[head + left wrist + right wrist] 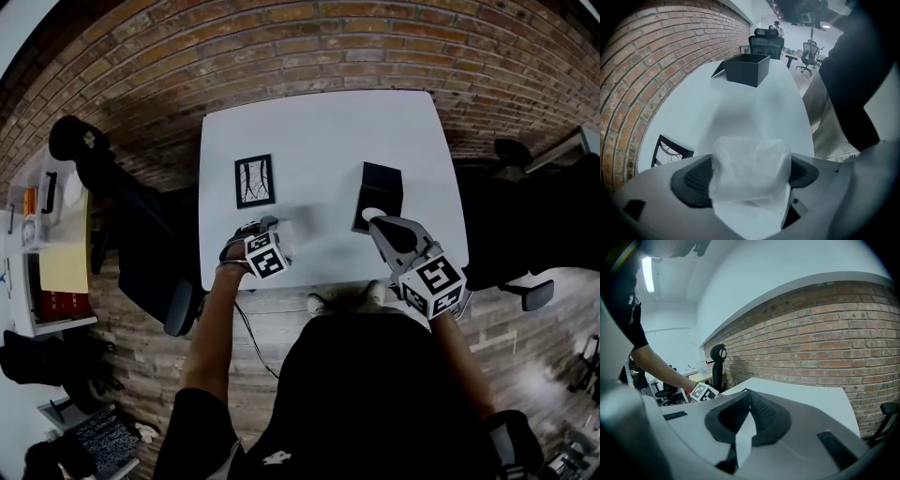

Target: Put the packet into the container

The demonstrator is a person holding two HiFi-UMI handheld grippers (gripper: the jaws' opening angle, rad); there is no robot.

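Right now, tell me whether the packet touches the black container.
Apart. The left gripper view shows bare table between the packet and the far container.

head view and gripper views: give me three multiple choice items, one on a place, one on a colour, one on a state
1. Where is the packet?
A. inside the container
B. between the left gripper jaws
C. on the floor

2. What colour is the container?
A. white
B. red
C. black

3. How do the right gripper jaws stand?
A. together, with nothing between them
B. wide apart
C. closed on the packet

Answers:
1 B: the left gripper view shows the clear packet between its two pads.
2 C: it stands as a black open box on the white table.
3 A: the right gripper view shows the two pads meeting at their tips.
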